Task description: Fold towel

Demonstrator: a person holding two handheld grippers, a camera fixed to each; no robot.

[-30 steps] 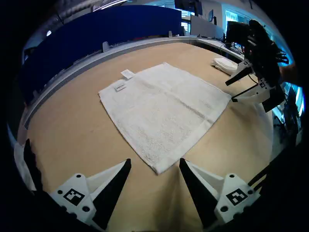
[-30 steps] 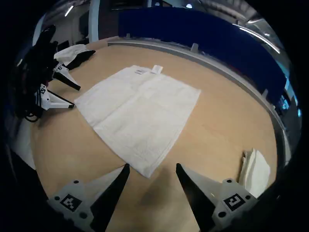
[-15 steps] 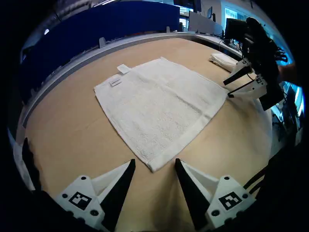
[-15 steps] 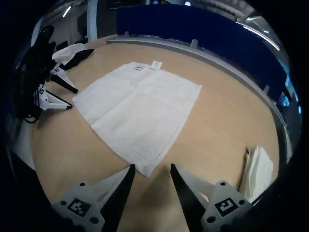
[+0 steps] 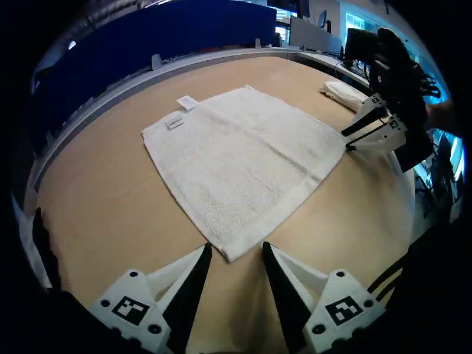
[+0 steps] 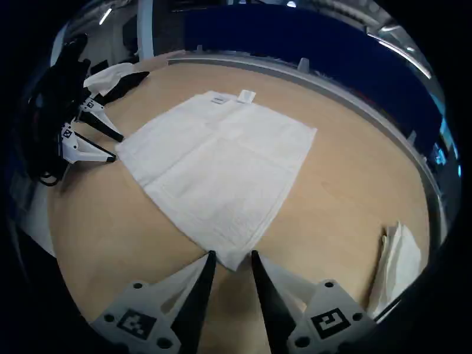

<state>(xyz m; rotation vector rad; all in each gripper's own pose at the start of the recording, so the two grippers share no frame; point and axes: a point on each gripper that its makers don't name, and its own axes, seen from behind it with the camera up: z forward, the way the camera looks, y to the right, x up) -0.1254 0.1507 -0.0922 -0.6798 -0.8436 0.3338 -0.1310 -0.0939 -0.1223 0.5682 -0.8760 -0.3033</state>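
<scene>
Your left gripper (image 5: 235, 245): jaws part-open, towel (image 5: 242, 153) corner between tips, lower centre. Your right gripper (image 6: 232, 254): jaws narrower around another corner, seemingly not pinching.

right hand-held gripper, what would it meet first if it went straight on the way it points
Likely the near corner of the towel, just ahead of the right hand-held gripper; height unclear.

Small white tags (image 5: 187, 102) on the white terry towel (image 5: 248, 159) are too tiny to make out. A folded cream cloth (image 6: 401, 259) and a hand (image 5: 443, 112) are cut off at the views' edges.
</scene>
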